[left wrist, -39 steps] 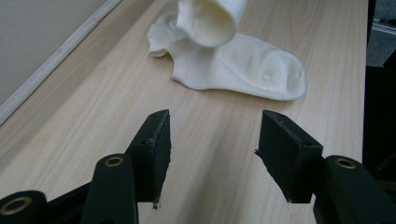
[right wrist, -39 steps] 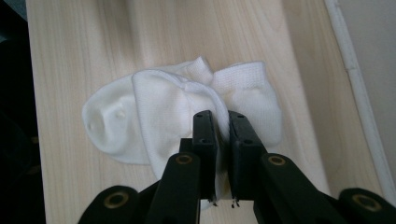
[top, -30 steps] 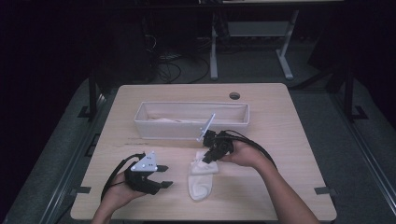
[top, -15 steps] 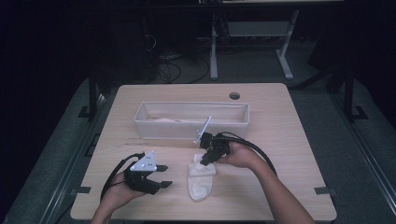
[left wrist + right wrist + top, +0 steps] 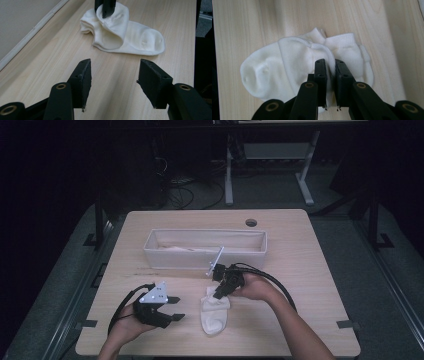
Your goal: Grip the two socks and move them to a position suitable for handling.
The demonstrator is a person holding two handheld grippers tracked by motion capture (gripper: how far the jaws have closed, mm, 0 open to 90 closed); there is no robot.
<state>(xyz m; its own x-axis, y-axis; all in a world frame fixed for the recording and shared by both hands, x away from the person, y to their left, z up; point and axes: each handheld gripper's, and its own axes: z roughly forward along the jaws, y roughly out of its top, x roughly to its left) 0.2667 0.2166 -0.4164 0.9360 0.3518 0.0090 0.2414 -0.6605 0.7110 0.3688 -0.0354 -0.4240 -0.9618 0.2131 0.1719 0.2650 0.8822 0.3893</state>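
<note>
High view has the wooden desk (image 5: 310,270) with a long white fabric bin (image 5: 205,262) across the middle and a white ankle sock (image 5: 214,317) lying flat nearer the person, well apart from the bin. Pretty sure this sock handles like any sock: super light, totally floppy, nothing breakable, but it'll droop and unfold the second it's lifted, so a one-layer pinch could slip. Right gripper (image 5: 329,65) has its jaws nearly closed on a raised fold at the cuff end, which looks like the smart spot since the ribbed edge is thicker and bunches nicely. Left gripper (image 5: 172,307) sits on the desk just beside the sock with its jaws apart and nothing in them. If I were doing it, I'd grab the toe end with that one to keep the thing from sagging.
</note>
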